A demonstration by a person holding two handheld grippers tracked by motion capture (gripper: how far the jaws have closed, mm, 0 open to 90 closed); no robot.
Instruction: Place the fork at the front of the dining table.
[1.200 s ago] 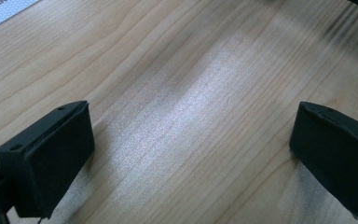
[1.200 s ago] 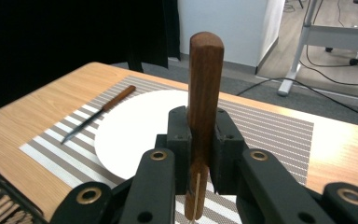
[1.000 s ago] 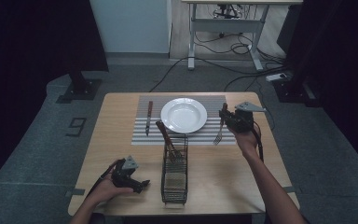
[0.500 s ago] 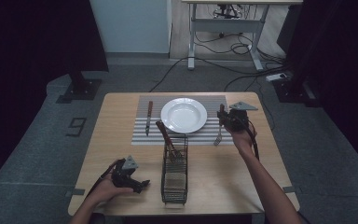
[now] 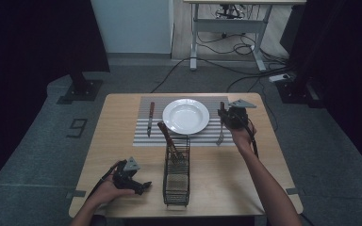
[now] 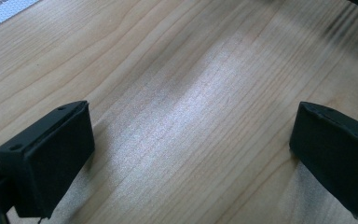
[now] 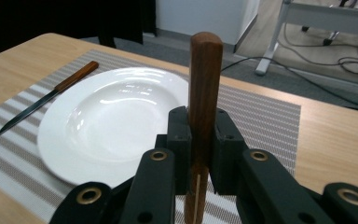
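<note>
Tabletop: fork [image 7: 205,84] within right gripper [image 7: 200,140]

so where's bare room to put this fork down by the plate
Free: the placemat strip right of the plate, under the right tool holding the fork. Also free: bare wood between wire basket and right table edge. Crowded: knife left of the plate, basket in front.

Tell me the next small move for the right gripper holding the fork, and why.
Probably lower the fork flat onto the placemat right of the plate, then open. The right gripper is shut on its wooden handle, its tines already hang at the mat's right edge, and the knife lies on the plate's other side, so the setting seems to lack just this piece.
</note>
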